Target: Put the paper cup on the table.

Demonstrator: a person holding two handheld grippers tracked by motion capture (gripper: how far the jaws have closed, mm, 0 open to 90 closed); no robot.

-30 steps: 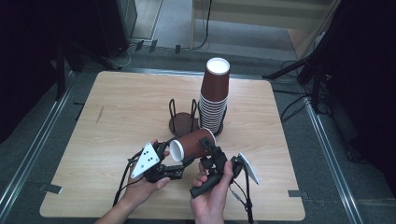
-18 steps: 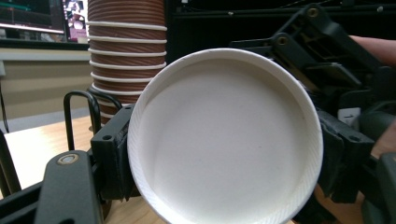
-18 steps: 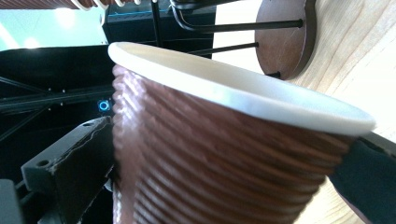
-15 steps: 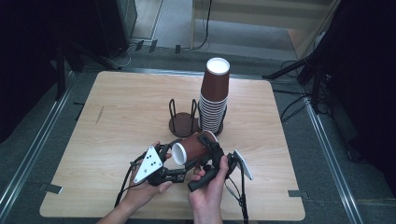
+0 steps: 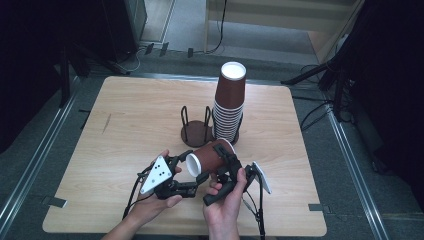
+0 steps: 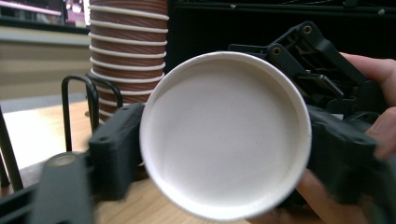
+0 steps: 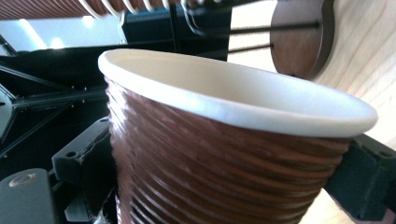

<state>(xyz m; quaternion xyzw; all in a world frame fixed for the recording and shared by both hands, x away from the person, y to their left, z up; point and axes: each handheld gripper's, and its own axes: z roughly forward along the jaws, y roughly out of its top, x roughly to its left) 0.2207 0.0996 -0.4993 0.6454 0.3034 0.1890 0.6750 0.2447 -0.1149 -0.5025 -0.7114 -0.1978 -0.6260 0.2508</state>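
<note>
A brown ribbed paper cup [image 5: 207, 159] lies on its side above the near middle of the table [image 5: 125, 130], its white mouth turned toward the left gripper [image 5: 196, 181]. The right gripper [image 5: 226, 156] clamps the cup across its body; in the right gripper view its black jaws press the ribbed wall on both sides, just below the rim. The cup [image 6: 226, 135] is empty: in the left gripper view its white inside and flat bottom show bare.

The left gripper's jaws have just been opening. In the high view they stand parted at the cup's rim, and in the left gripper view one jaw sits at the left edge of the mouth; whether a pad touches the rim I cannot tell.

Behind the cup, a tall stack [image 5: 230, 107] of the same cups stands upside down, nested one over another, white bottom up. Just left of it stands a wire holder [image 5: 196, 129] with a round brown base and black upright loops; no cup sits in it. The holder and the stack's foot are very close; contact is unclear.
</note>
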